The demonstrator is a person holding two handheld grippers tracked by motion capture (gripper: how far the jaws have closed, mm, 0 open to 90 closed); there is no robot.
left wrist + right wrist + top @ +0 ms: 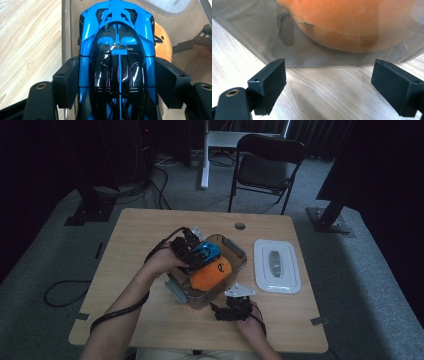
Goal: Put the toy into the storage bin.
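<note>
In the left gripper view the glossy blue and black toy car point(117, 62) runs off the bottom edge, so its near end is cut off, and its body hides most of the round orange plush toy point(162, 42) behind it; only an orange bulge shows at the car's right side. In the right gripper view the plush is a blurred orange mass seen through the clear wall of the transparent plastic storage box point(317, 53), cropped at the top. From the high view the scene is dim, and the small dark mark on the plush cannot be made out.

The left gripper point(192, 251) is held by a hand coming in from the lower left, forearm angled across the light wooden tabletop point(135, 235), and it reaches over the box's far left rim. Its jaws are clamped on the car's two sides, holding the car over the box point(235, 251), just beside the plush point(211, 273) lying inside. The right gripper point(231, 310) rests low at the tabletop's near edge, pointing at the box's near wall, jaws spread wide with nothing between them. A white rectangular lid point(276, 265) lies flat to the box's right, apart from it.
</note>
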